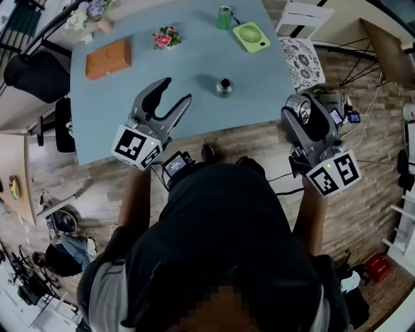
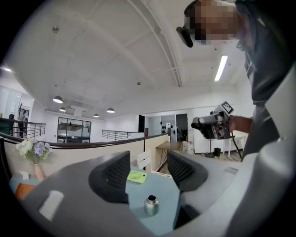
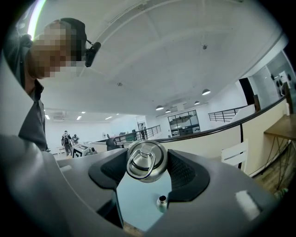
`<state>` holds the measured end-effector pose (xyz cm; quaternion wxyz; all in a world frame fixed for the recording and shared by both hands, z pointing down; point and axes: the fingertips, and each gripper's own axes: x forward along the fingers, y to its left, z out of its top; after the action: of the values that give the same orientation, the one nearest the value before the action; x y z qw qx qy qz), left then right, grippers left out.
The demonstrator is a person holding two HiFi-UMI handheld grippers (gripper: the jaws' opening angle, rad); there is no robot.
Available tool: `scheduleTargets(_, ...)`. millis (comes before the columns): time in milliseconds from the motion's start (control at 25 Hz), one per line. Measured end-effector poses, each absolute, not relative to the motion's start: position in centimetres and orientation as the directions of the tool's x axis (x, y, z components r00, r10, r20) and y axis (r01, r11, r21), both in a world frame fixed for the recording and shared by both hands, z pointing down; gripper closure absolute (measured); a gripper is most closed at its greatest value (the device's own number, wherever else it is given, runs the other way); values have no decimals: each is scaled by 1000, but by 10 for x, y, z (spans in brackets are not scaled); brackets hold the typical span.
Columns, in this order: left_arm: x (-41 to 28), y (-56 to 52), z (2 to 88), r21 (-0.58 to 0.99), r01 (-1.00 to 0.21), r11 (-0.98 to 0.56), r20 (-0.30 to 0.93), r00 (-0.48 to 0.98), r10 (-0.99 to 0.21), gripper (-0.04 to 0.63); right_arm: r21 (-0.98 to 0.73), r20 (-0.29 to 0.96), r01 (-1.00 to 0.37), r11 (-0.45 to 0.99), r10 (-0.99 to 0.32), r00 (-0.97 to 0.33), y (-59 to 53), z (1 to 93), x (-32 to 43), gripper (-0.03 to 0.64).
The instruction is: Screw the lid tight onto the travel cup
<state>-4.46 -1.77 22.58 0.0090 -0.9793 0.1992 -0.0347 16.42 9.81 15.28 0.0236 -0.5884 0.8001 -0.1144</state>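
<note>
L gripper [image 2: 148,172] jaws apart, empty; cup [image 2: 151,206] on table [image 2: 163,192] beyond.

— What colour is your table [image 1: 194,58]?
— Pale blue, with a silver cup [image 1: 224,86], a lime-green fan [image 1: 251,36] and an orange box [image 1: 108,58] on it.
— And your tools?
— My left gripper [image 1: 176,92] is grey with black pads [image 2: 113,173] (its cube [image 1: 137,146] has black-and-white squares). The lid [image 3: 145,160] is shiny silver.

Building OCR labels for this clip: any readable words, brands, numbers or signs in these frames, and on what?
None readable in any view.
The marker cubes: black-and-white square patterns, no letters.
The green can: print too small to read.
The small screen beside the left cube: too small to read.
</note>
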Motion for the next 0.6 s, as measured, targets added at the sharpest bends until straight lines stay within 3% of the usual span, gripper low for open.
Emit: scheduleTargets(600,-33,-23,259,7,-364,-931,90,928,-362,319,-210,148,-928,306,-929,-340,82,163,151,351)
